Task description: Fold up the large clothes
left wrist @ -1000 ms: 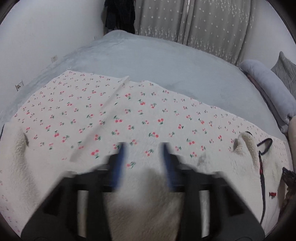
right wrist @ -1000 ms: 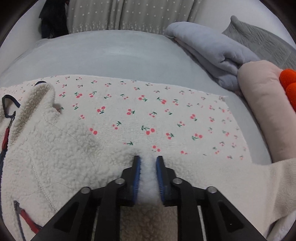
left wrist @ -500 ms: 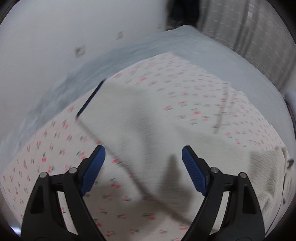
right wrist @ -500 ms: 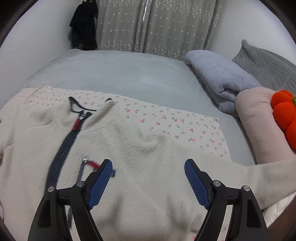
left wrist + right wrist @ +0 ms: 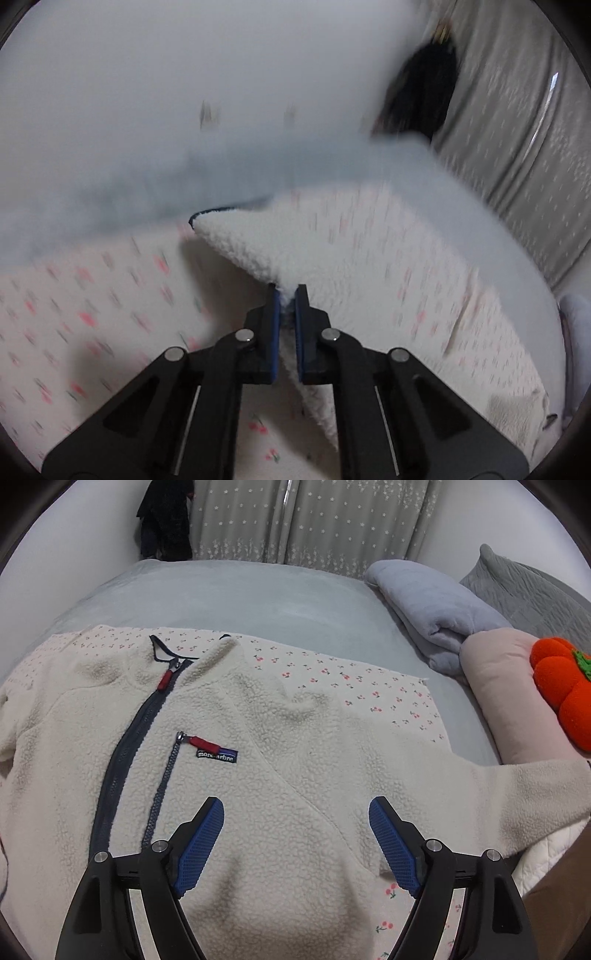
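The left gripper (image 5: 284,295) pinches the fleece jacket (image 5: 295,746) by its sleeve, which runs away ahead, while the right gripper (image 5: 295,834) hovers wide open above the jacket's body.

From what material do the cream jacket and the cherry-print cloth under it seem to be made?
The jacket looks like sherpa-type fleece, matte, with a nubbly, curly pile. The cherry-print cloth looks like thin woven cotton, perhaps: it lies flat and smooth, with a printed pattern and sharp edges.
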`<state>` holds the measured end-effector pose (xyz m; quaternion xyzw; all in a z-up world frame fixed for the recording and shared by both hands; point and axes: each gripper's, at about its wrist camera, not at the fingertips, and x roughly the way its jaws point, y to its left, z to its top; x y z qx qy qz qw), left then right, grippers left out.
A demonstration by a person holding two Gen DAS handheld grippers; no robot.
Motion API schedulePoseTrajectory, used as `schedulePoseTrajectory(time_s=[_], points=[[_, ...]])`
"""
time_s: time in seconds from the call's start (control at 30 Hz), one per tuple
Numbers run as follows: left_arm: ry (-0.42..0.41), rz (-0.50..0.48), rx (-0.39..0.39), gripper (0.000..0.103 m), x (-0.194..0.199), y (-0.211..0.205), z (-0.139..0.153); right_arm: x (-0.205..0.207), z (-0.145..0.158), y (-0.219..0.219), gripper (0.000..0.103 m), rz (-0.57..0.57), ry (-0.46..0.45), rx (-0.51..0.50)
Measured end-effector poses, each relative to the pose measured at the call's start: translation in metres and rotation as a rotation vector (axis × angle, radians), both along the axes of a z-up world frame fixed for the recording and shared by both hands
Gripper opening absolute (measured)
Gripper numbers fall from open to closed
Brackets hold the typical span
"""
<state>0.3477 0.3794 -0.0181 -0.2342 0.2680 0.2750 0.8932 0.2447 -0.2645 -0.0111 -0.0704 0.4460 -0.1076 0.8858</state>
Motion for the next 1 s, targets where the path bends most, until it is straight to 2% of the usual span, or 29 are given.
schedulePoseTrajectory(time_s=[0.07,0.1,0.17,0.23,0.27,0.3,0.37,0.4,0.43,0.47,0.57,0.7,0.83,1.0], points=[[-0.022,0.081,0.075,0.008,-0.013,0.011,0.009,-0.003,0.004,-0.005,0.083,-0.010,-0.008,0.004],[-0.006,0.105,0.083,0.008,-0.015,0.017,0.006,-0.005,0.005,-0.008,0.083,-0.015,-0.013,0.006],[0.117,0.104,0.040,0.009,-0.004,0.027,-0.020,-0.006,0.004,-0.014,0.083,-0.034,-0.018,0.025],[0.280,0.081,0.009,0.011,0.005,0.024,-0.054,-0.008,0.000,-0.022,0.083,-0.057,-0.014,0.064],[0.327,0.075,-0.001,0.013,0.007,0.020,-0.066,-0.009,-0.002,-0.025,0.083,-0.065,-0.010,0.077],[0.327,0.086,0.012,0.015,0.003,0.015,-0.067,-0.012,-0.003,-0.028,0.083,-0.072,-0.003,0.091],[0.296,0.099,0.033,0.036,-0.009,0.008,-0.060,-0.017,-0.003,-0.034,0.083,-0.077,0.003,0.097],[0.285,0.093,0.033,0.063,-0.012,0.003,-0.054,-0.022,-0.001,-0.039,0.083,-0.082,-0.001,0.090],[0.272,0.076,0.029,0.077,-0.019,-0.001,-0.045,-0.026,0.001,-0.043,0.083,-0.089,-0.006,0.085],[0.254,0.053,0.029,0.077,-0.026,-0.006,-0.038,-0.029,0.004,-0.048,0.083,-0.100,-0.011,0.082],[0.265,-0.060,0.010,0.079,-0.040,-0.024,-0.015,-0.048,0.011,-0.071,0.083,-0.172,-0.032,0.119],[0.314,-0.307,-0.097,0.081,-0.059,-0.075,-0.004,-0.083,0.016,-0.089,0.084,-0.208,-0.043,0.225],[0.352,-0.521,-0.156,0.082,-0.101,-0.130,-0.003,-0.124,0.013,-0.086,0.084,-0.173,-0.015,0.285],[0.412,-0.684,-0.213,0.082,-0.155,-0.168,-0.016,-0.183,-0.010,-0.071,0.084,-0.096,0.059,0.382]])
